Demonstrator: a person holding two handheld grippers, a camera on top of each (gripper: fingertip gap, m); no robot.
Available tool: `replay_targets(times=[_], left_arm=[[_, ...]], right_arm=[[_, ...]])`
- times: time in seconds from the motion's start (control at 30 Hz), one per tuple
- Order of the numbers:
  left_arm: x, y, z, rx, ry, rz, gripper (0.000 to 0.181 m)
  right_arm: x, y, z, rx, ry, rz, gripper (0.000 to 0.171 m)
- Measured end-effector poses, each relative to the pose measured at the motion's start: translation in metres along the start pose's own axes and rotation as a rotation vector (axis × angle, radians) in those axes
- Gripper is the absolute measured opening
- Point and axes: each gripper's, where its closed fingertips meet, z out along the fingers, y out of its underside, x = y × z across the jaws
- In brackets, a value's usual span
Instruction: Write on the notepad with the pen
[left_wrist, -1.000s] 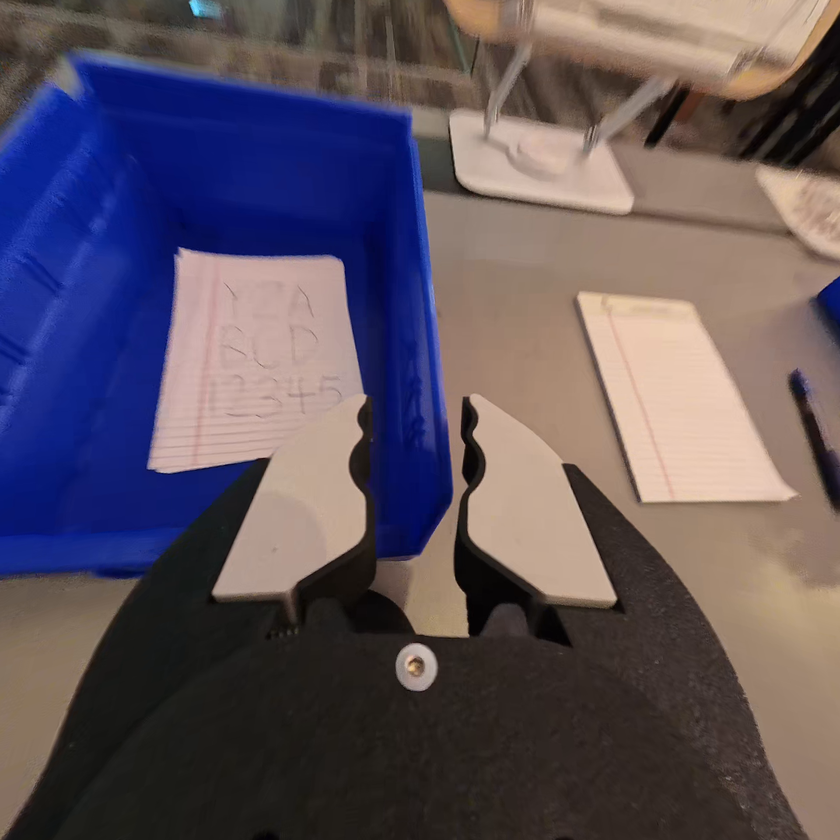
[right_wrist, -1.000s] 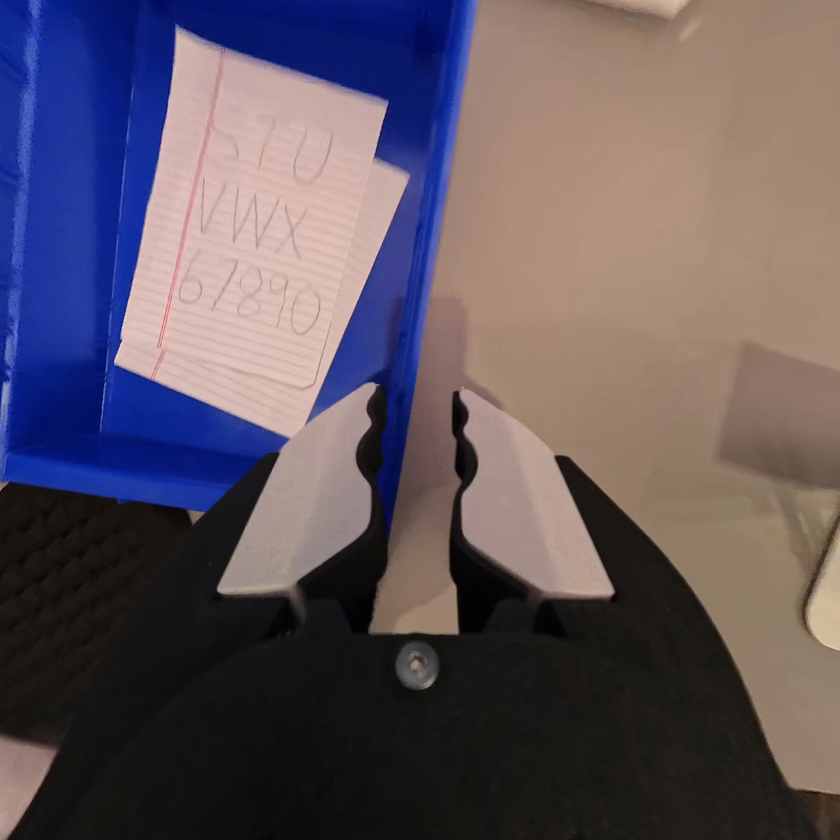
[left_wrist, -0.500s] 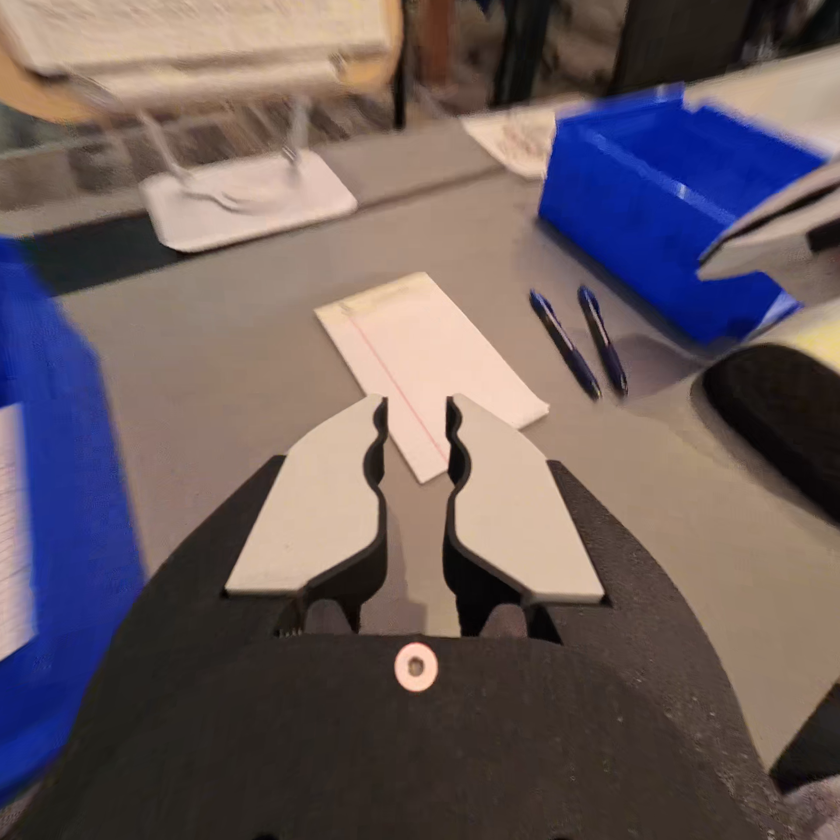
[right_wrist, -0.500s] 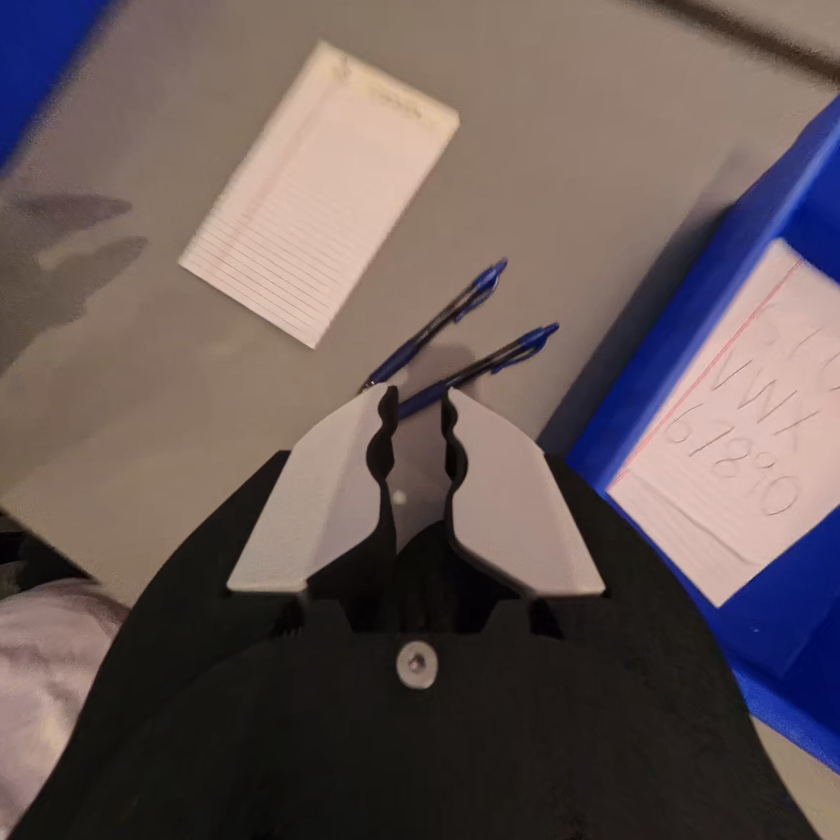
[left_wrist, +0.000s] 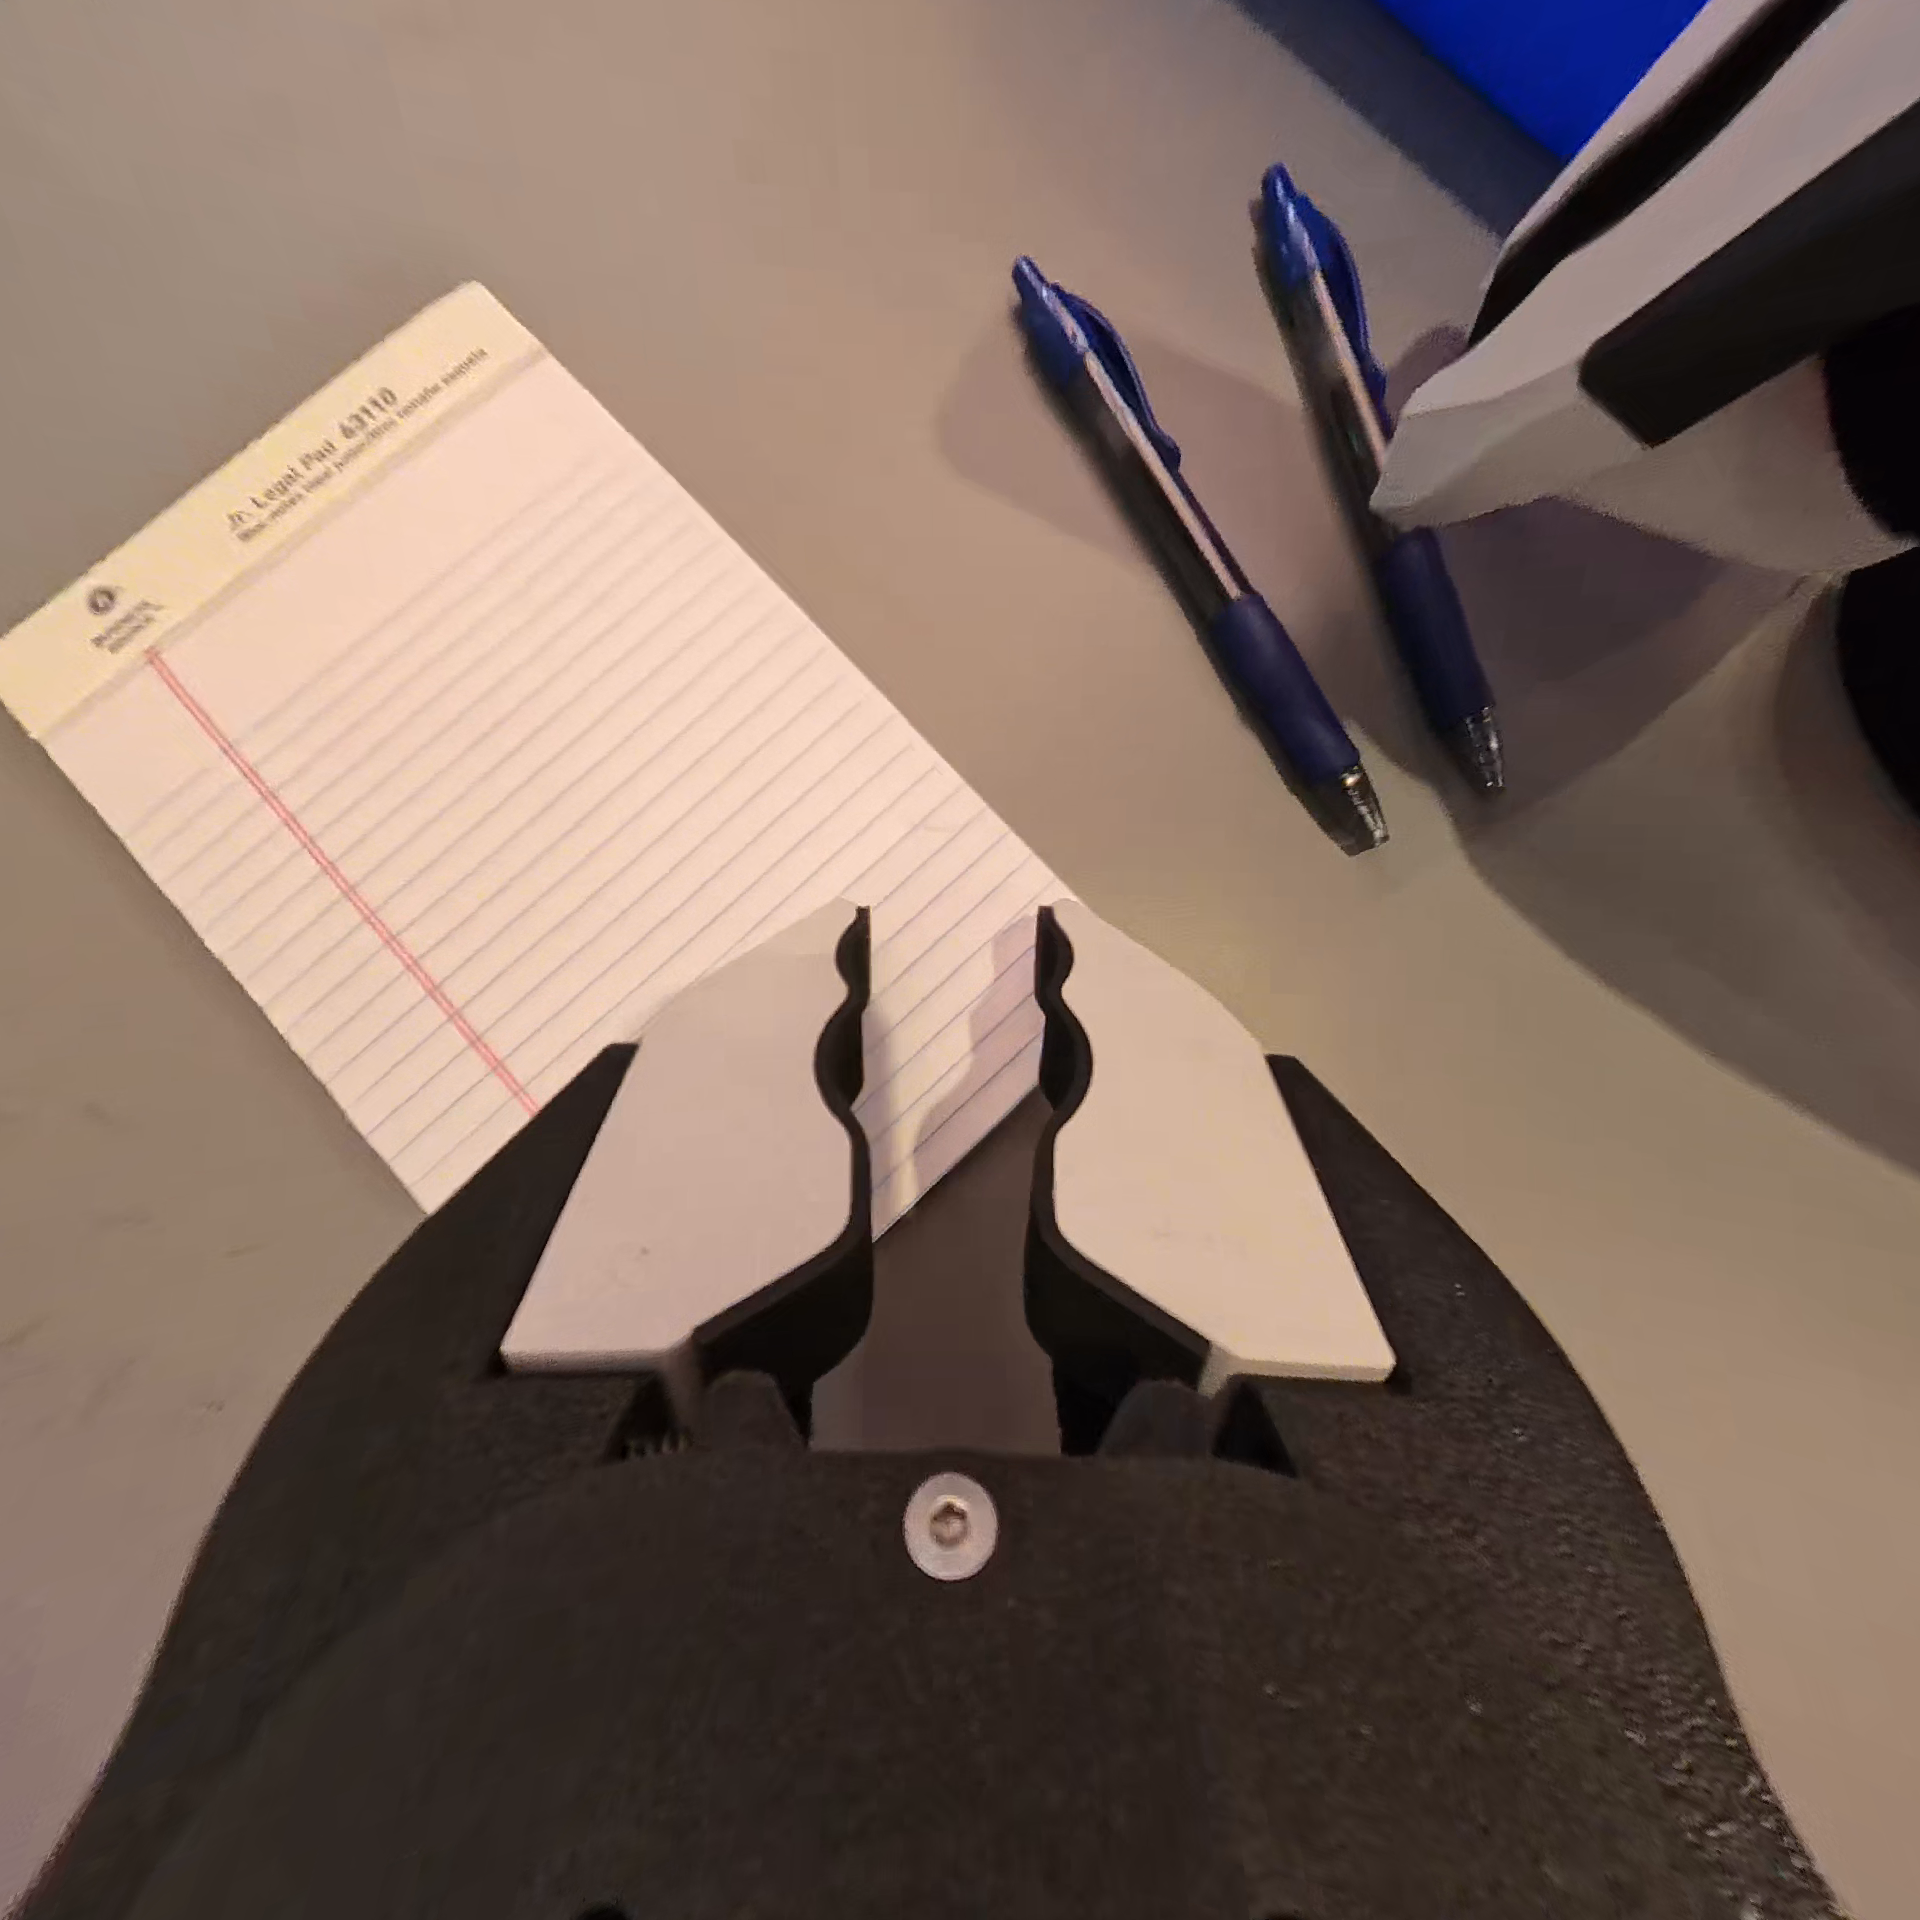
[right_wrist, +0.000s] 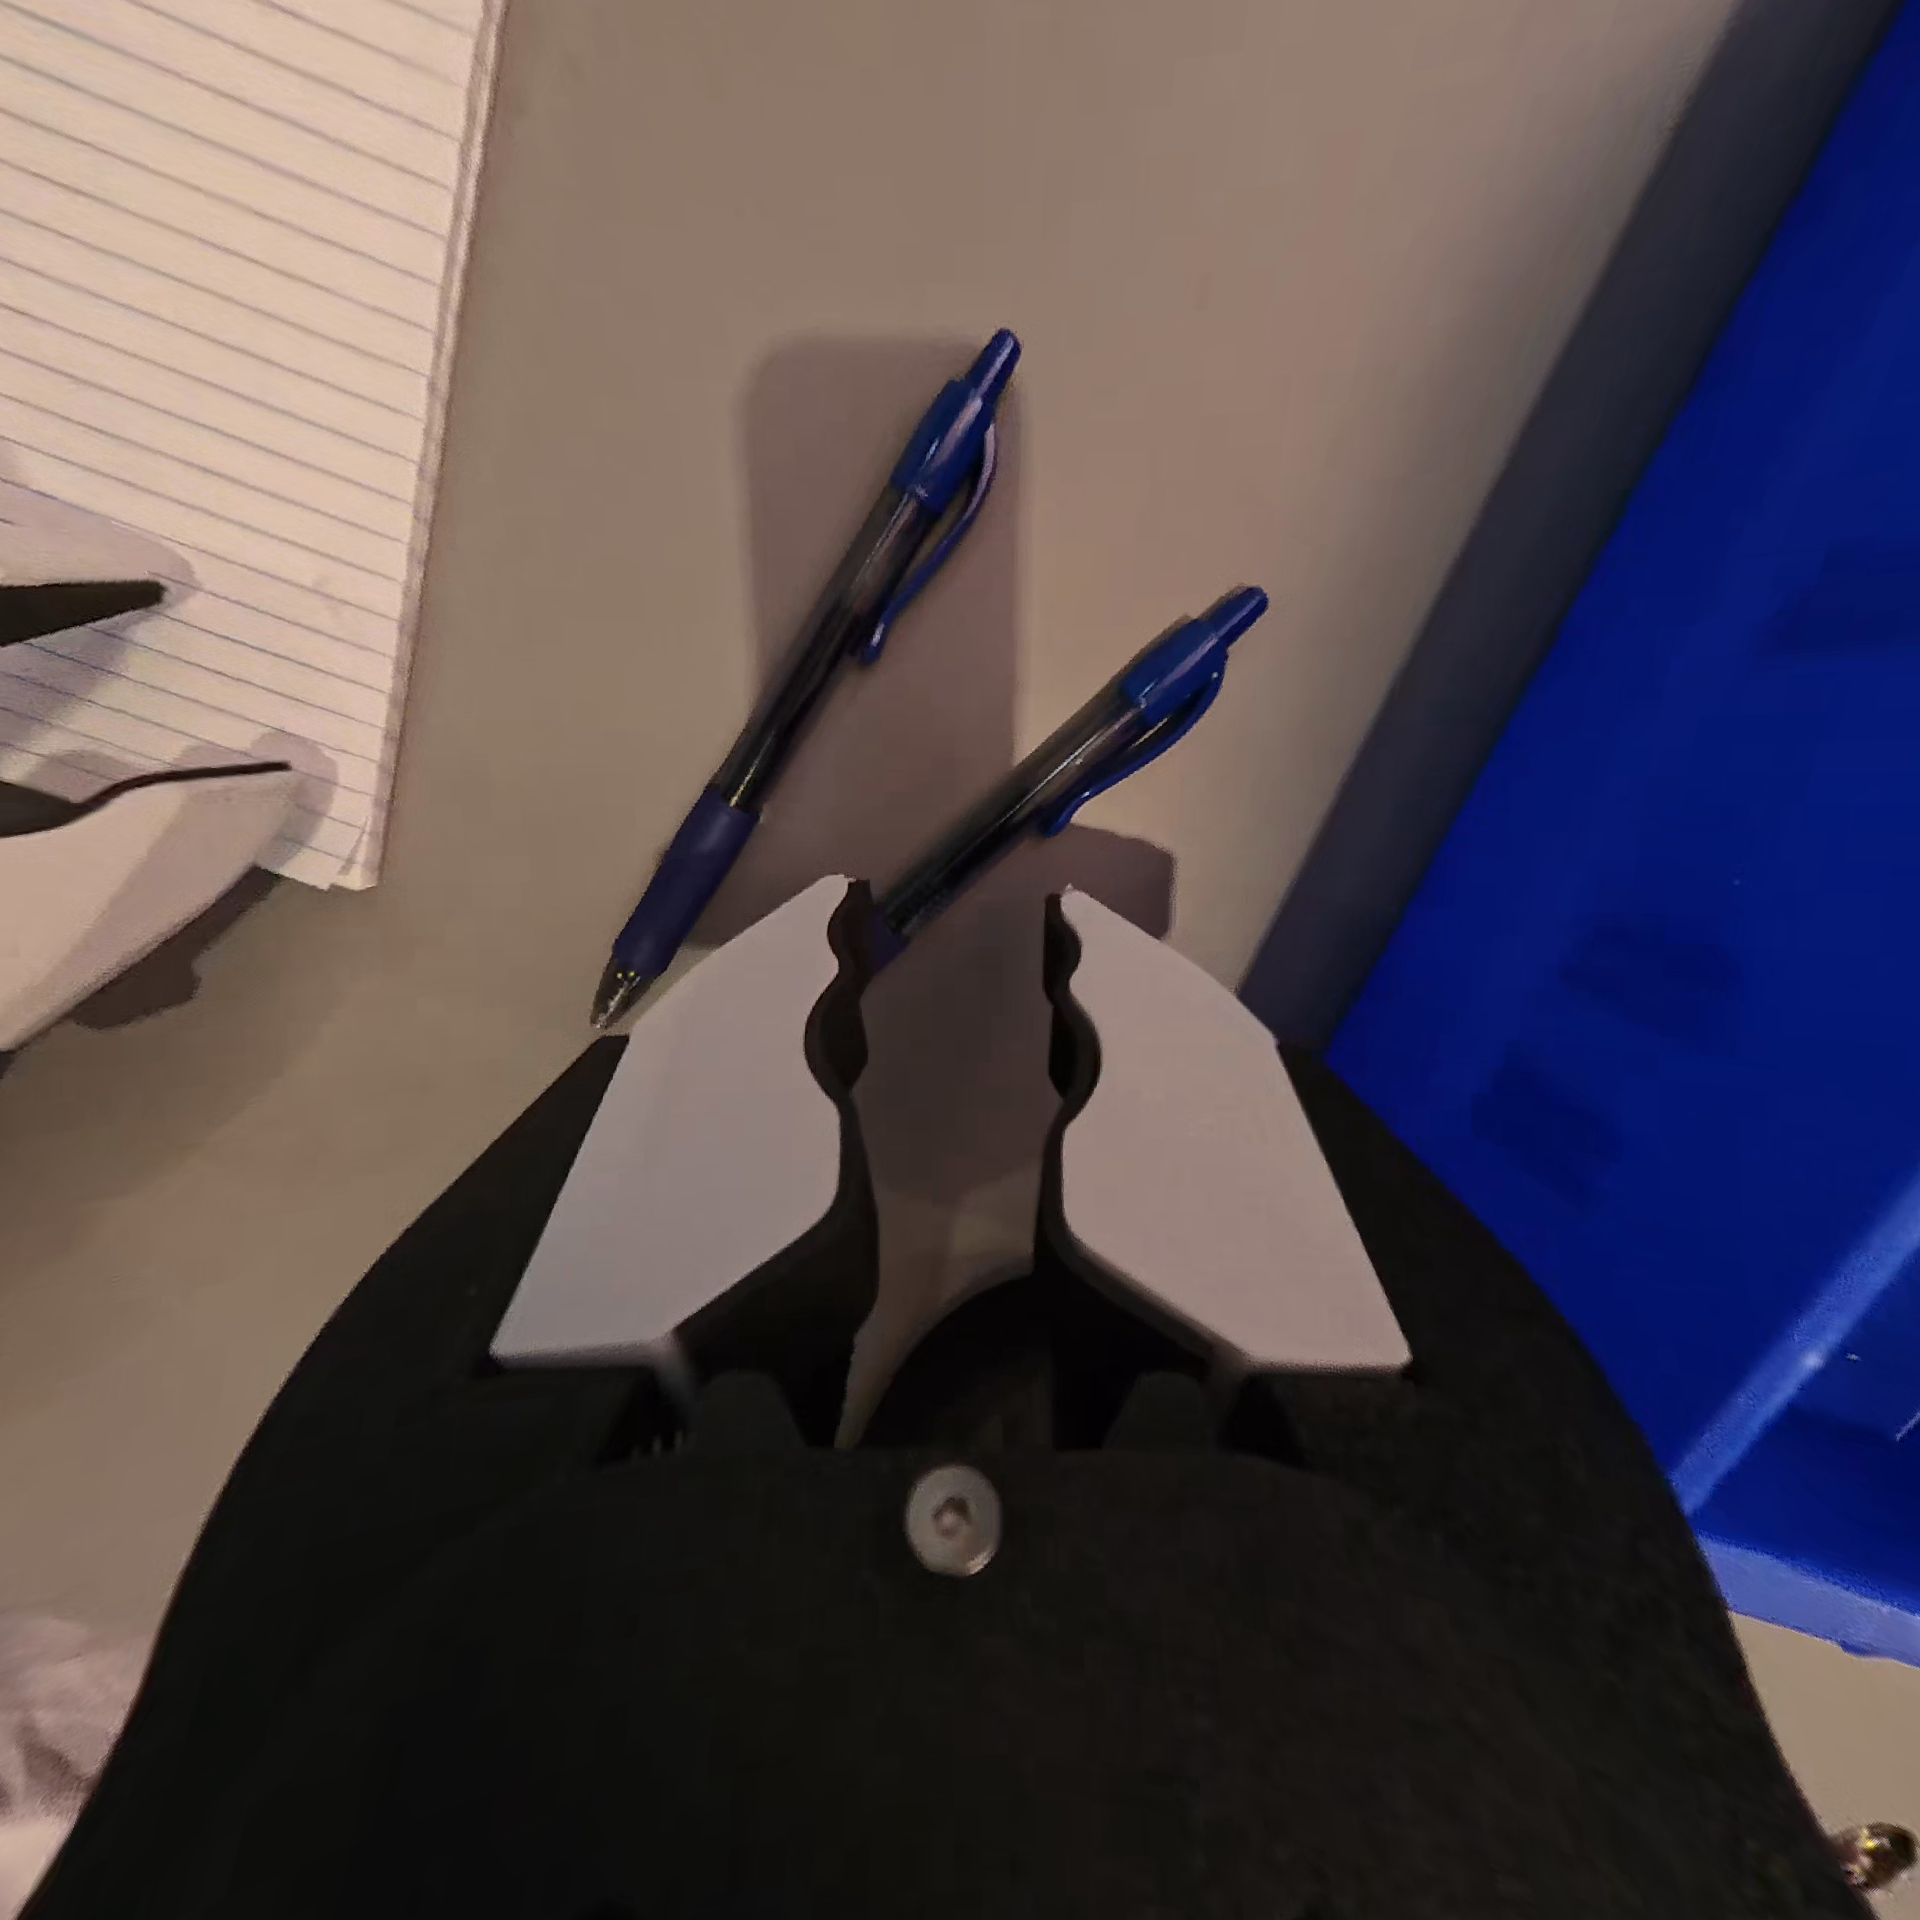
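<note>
We held both grippers low over the grey table (left_wrist: 727, 156). Our left gripper (left_wrist: 951, 914) sat w/ jaws apart, nothing between them, tips over the near right corner of the notepad (left_wrist: 499, 748). The pad lay flat and askew, top sheet ruled and blank, printed header strip at its far end (we leave the print unread).

Right of the pad, well apart from it, two blue pens lay side by side on the table, tips pointing toward us: the left pen (left_wrist: 1195, 551) in the clear, the right pen (left_wrist: 1423, 613) partly covered by our right gripper (left_wrist: 1558, 395), which came in from the upper right of the left wrist view.

In the right wrist view our right gripper (right_wrist: 951, 894) was released too, approx. over the right pen (right_wrist: 1070, 758); the pen's barrel ran in behind the left finger (right_wrist: 717, 1122), not pinched. The left pen (right_wrist: 821, 644) lay just beside it, notepad (right_wrist: 208, 312) off to the left w/ the other gripper's tips over its corner. A blue bin (right_wrist: 1683, 831) stood at the right.
</note>
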Motion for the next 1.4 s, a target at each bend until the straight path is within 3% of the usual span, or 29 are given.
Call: replay_targets(times=[0.53, 0.7, 0.8, 1.03, 1.17, 1.4], left_arm=[[-0.005, 0.001, 0.005, 0.030, -0.042, -0.013, 0.025], [-0.001, -0.028, -0.024, 0.174, -0.007, -0.099, 0.029], [0.011, -0.033, -0.034, 0.140, 0.042, -0.123, 0.035], [0.039, -0.042, 0.003, -0.029, 0.062, -0.120, 0.035], [0.052, -0.038, 0.029, -0.123, 0.065, -0.128, 0.034], [0.070, -0.039, 0.042, -0.088, 0.125, -0.228, 0.026]], right_arm=[[-0.001, 0.008, 0.012, -0.031, -0.054, 0.012, 0.031], [0.000, 0.008, 0.012, -0.047, -0.066, -0.026, 0.032], [0.000, 0.010, 0.011, -0.074, -0.079, -0.081, 0.031], [0.000, 0.014, 0.010, -0.162, -0.028, -0.173, 0.029], [0.001, 0.008, 0.013, -0.145, -0.029, -0.141, 0.019], [-0.005, -0.010, 0.017, -0.051, -0.149, -0.056, 0.013]])
